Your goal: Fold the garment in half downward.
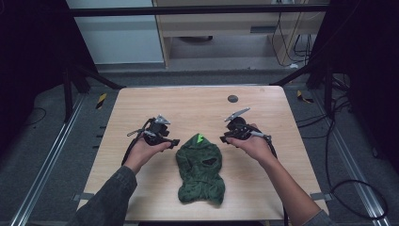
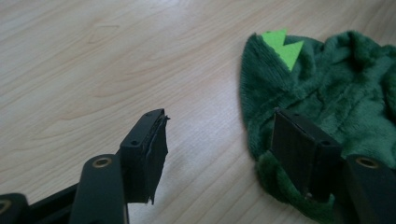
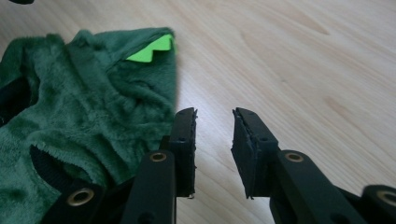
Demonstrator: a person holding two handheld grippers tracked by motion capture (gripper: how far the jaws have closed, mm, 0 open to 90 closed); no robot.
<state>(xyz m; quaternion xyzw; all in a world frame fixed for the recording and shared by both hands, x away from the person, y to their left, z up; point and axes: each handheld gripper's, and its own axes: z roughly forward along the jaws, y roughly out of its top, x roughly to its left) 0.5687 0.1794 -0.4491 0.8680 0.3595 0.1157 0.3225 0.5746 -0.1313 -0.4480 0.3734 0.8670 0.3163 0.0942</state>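
At the bench [image 1: 141, 101] centre lies a green plush garment [image 1: 200, 172], hood end toward 12 o'clock. The left gripper [image 1: 175, 141] at 9 o'clock and right gripper [image 1: 223, 138] at 3 o'clock flank the hood, jaws spread, empty, apparently poised to grasp its edges.

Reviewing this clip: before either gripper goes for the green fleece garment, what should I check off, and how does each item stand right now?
1. Left gripper open: ok, jaws wide apart.
2. Right gripper open: ok, a narrower gap.
3. Green fleece garment free of both grippers: ok, nothing between the jaws.
4. Garment lying flat: not ok, rumpled and bunched.
5. Garment fully on the table: ok.
6. Bright green spikes at the hood end visible: ok.
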